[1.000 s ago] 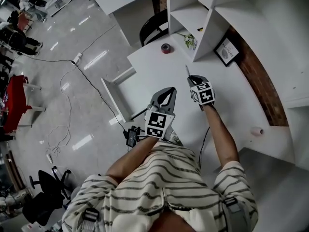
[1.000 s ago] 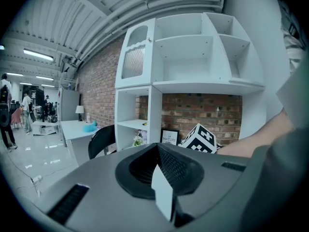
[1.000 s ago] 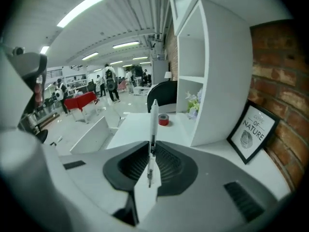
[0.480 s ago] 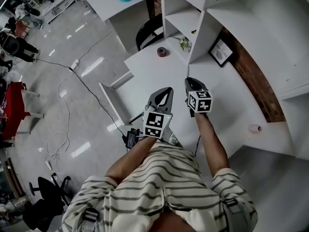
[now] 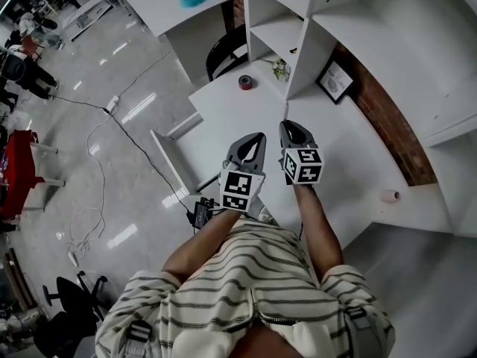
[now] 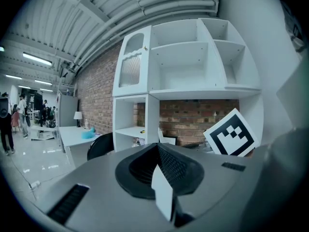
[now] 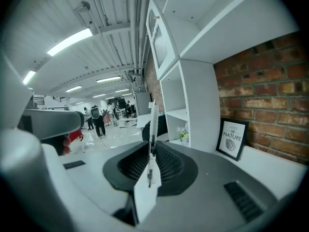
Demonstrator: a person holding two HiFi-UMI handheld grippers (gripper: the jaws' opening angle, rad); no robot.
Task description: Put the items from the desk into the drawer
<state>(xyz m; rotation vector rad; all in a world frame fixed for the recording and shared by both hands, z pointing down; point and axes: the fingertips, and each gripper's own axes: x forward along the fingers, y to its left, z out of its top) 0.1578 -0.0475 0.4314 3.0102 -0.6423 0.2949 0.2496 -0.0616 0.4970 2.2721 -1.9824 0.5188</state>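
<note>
I am pressing the right gripper together on a thin white pen. The pen is standing upright between the jaws, with its tip rising above them. Small dark print is showing on the barrel, but it is too small to read.

I am holding the left gripper with its jaws pressed together and nothing between them. In the head view, the left gripper and the right gripper are hovering side by side above the white tabletop, and the pen is pointing toward the shelf unit. Each gripper is carrying a marker cube with black-and-white squares.

The drawer is standing pulled out at the tabletop's left edge, well apart from the pen.

Further out, a framed print is leaning against the brick wall and reads "LOVE OF NATURE". A small plant is sitting near the foot of the shelf unit. A dark red roll of tape is lying on the tabletop near the plant. A small pink object is resting at the tabletop's right end; I cannot tell what it is.
</note>
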